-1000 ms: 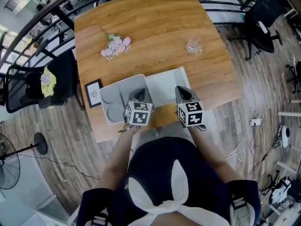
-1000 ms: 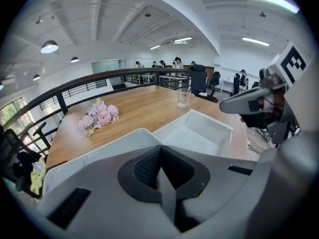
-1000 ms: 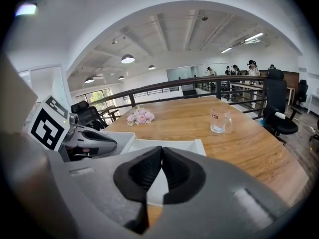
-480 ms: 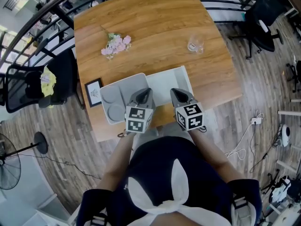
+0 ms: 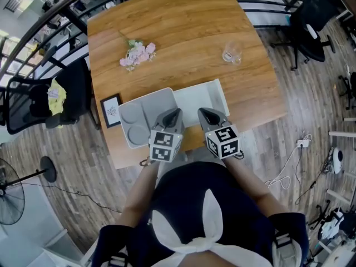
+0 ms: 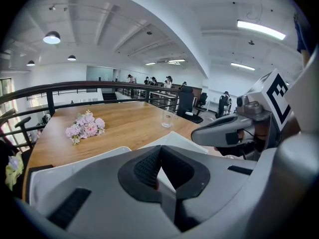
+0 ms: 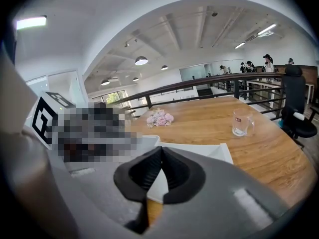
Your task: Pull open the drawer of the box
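At the worktop's (image 5: 183, 32) near edge I see a grey tray (image 5: 136, 111), and just beside it on the right the white box (image 5: 196, 100) (whether its drawer is out I cannot tell). My left tongs (image 5: 172, 114) hang where the two meet, closed on nothing. My right tongs (image 5: 203, 113), also closed and empty, hang over the box's near edge. Farther right stands a glass (image 5: 230, 54).

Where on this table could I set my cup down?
The bare tabletop between the pink flowers and the glass mug, and beyond them. The near edge is crowded: grey tray, white box, picture frame, left gripper, right gripper.
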`<state>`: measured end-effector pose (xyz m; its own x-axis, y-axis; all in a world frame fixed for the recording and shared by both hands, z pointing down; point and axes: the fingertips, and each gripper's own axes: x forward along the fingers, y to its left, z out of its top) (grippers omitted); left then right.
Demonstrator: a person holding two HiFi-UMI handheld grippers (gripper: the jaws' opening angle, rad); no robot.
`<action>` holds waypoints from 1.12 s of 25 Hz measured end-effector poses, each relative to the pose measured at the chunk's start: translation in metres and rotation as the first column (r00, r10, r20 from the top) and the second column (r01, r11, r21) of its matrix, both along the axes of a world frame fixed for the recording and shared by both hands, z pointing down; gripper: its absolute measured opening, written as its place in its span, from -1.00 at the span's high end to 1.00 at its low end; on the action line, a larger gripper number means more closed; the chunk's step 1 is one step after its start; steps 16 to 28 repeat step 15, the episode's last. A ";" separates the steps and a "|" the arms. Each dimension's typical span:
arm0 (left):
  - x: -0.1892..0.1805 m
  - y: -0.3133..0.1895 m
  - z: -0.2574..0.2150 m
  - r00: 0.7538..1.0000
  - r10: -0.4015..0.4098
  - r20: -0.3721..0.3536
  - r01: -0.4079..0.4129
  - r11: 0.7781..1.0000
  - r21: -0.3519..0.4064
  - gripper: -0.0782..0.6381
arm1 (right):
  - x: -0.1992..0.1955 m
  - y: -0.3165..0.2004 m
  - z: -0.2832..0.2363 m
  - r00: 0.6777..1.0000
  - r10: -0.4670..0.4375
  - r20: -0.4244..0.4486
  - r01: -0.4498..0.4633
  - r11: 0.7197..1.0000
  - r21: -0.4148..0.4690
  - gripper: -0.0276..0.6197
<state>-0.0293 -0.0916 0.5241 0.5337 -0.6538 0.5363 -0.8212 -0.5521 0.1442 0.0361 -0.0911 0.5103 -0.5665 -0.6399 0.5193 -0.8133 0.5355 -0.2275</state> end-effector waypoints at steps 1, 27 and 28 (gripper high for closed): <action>0.000 0.000 0.000 1.000 0.000 0.000 0.000 1.000 -0.002 0.73 | -0.001 0.000 0.000 1.000 -0.002 -0.001 0.002 1.000 -0.001 0.92; 0.003 0.004 0.001 1.000 0.029 0.002 -0.029 0.999 -0.019 0.73 | -0.006 -0.001 0.000 1.000 -0.016 -0.024 0.016 1.000 0.004 0.92; 0.003 0.004 0.001 1.000 0.029 0.002 -0.029 0.999 -0.019 0.73 | -0.006 -0.001 0.000 1.000 -0.016 -0.024 0.016 1.000 0.004 0.92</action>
